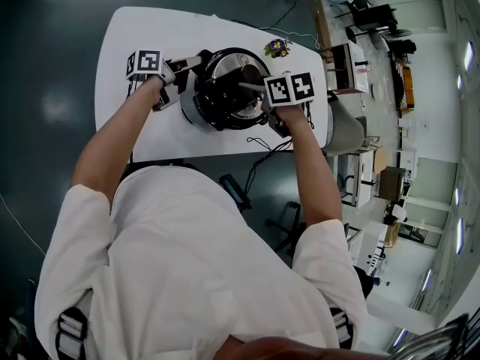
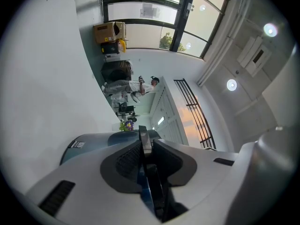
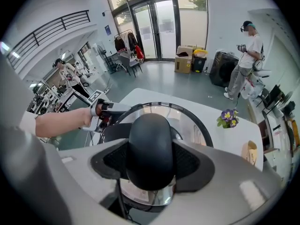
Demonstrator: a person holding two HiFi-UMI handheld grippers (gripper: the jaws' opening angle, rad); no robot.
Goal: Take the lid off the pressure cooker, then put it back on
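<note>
The pressure cooker (image 1: 225, 88) stands on the white tabletop (image 1: 150, 28), directly between the two pairs of tongs. The left tongs (image 2: 146, 153) lie roughly level and are clamped on a thin black side handle (image 2: 142, 136) that sticks out from the cooker's blue-grey body; the body lies just beyond their tips. The right tongs (image 3: 151, 161) point steeply down and are closed on the rounded black top handle (image 3: 150, 130) of the lid (image 3: 206, 130), whose shiny rim rings the pot below them. A small pot of purple flowers (image 3: 228, 116) sits on the tabletop past the right tongs, apart from the cooker.

The lid looks seated on the pot, with no gap visible at the rim. With one hand bracing the body and the other on the lid handle, this reads as a twist at the lid, either to unlock it or to lock it after refitting; the pictures do not settle which. If it is the unlock, the lift-off and the return are both left to do.
</note>
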